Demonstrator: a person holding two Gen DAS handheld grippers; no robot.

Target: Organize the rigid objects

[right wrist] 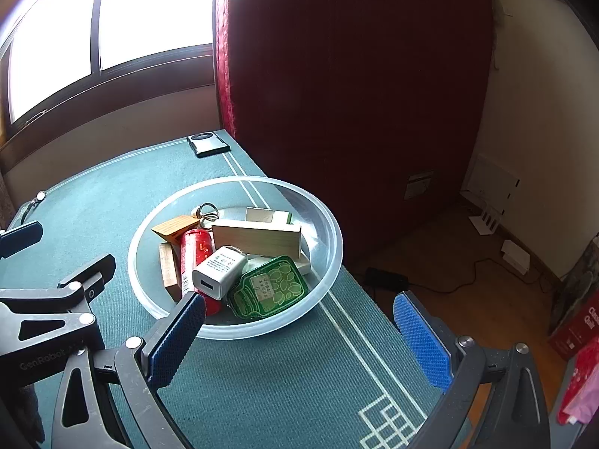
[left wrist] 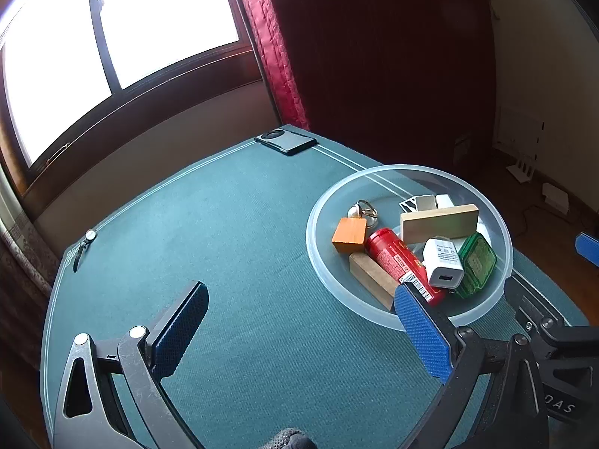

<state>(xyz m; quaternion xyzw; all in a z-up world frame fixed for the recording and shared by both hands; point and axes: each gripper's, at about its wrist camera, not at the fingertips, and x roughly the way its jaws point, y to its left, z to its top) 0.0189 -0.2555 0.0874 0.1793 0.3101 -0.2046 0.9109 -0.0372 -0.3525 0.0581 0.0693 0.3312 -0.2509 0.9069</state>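
The support surface is a table [left wrist: 232,247] covered with a green ribbed mat edged in pale double lines, with a pale grid motif at the near right corner in the right wrist view. A translucent round bowl [left wrist: 498,239] rests directly on the mat at the right side, close to the right edge. A dark flat phone-like device [left wrist: 286,141] lies at the far edge, and a small watch-like item [left wrist: 87,241] lies at the left edge, both well apart from the bowl.
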